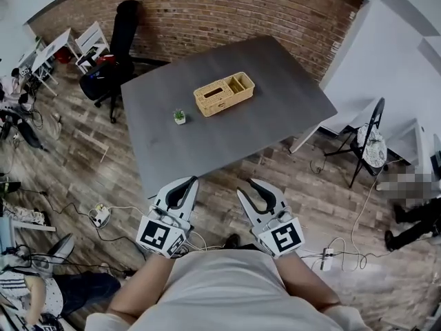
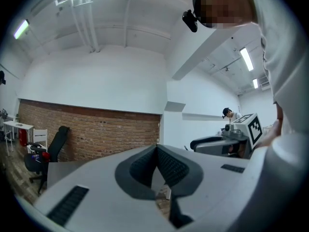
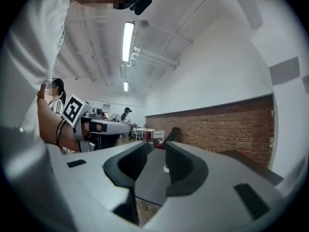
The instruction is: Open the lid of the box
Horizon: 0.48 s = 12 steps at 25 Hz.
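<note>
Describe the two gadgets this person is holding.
Both the left gripper and right gripper are pale grey plastic with dark ribbed pads inside two curved jaws. Each carries a white cube with black square markers. The person wears a light short-sleeved shirt.

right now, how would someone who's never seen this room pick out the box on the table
Find the dark grey table in front of the brick wall. Toward its far side lies the box, set at a slant. It is tan, woven and rectangular, far larger than its only neighbour, a tiny green plant in a white pot nearer the person.
</note>
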Tool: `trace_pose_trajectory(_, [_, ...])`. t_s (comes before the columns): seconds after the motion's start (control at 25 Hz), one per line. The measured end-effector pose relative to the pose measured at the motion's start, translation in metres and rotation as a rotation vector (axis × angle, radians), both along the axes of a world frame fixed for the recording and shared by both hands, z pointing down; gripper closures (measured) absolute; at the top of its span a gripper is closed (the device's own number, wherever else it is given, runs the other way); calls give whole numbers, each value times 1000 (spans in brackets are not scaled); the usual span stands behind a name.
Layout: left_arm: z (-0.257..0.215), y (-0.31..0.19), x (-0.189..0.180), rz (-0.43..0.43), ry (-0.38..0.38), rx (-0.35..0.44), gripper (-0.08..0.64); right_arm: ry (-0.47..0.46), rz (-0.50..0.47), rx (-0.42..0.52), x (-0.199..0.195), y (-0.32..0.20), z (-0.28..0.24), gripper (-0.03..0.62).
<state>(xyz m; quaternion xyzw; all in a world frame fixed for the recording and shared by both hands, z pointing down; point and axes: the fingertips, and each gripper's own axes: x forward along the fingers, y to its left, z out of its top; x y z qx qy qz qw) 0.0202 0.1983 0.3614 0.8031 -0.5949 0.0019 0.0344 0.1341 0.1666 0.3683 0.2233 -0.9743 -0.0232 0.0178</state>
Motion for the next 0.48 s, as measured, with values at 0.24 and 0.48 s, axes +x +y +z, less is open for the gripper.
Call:
trace_pose_trajectory(0.24, [-6, -21, 15, -5, -13, -2, 548, -10, -23, -11, 11, -23, -1, 449])
trace_pose_trajectory(0.48, [-12, -37, 20, 1, -13, 9, 548, -11, -9, -10, 16, -38, -4, 439])
